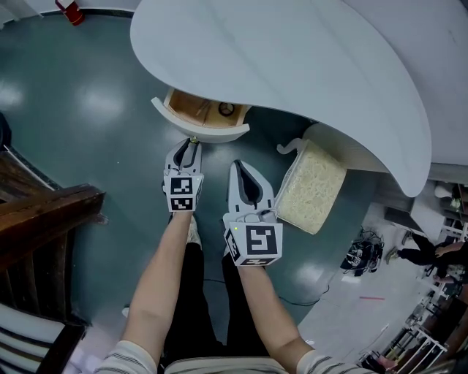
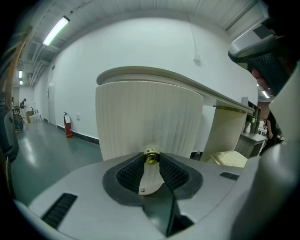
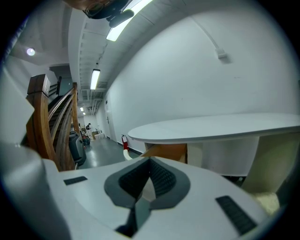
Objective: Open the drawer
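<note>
Two hand-held grippers before a partly opened drawer, head view and both gripper views.

Upper centre of the head view: the drawer [image 1: 196, 109] stands pulled out from under the white curved tabletop [image 1: 292, 58]. Its wooden interior is exposed and its curved white front faces the lower edge of the frame. A small dark ring-shaped object [image 1: 227, 109] lies inside, too small to identify.

Just below the drawer front: the left gripper [image 1: 191, 143], with its tips at the brass knob [image 1: 194, 139]. In the left gripper view [image 2: 151, 160] the two ribbed pads are closed on this knob [image 2: 151, 157]. The knob projects from the fluted cream drawer front [image 2: 150, 112] that fills the middle of the frame.

Centre of the head view, to the right of the left gripper: the right gripper [image 1: 239, 166], clear of the drawer. In the right gripper view [image 3: 149, 161] its pad tips meet with nothing between them. Beyond them lie the wooden drawer side [image 3: 166, 152] and the tabletop [image 3: 220, 126].

Right of centre in the head view: a cream textured block [image 1: 311, 186] on the teal floor [image 1: 88, 109], partly under the tabletop. Left edge: dark wooden stair rails [image 1: 44, 212]. Upper left corner: a red fire extinguisher [image 1: 69, 11], also seen at the wall in the left gripper view [image 2: 68, 125].
</note>
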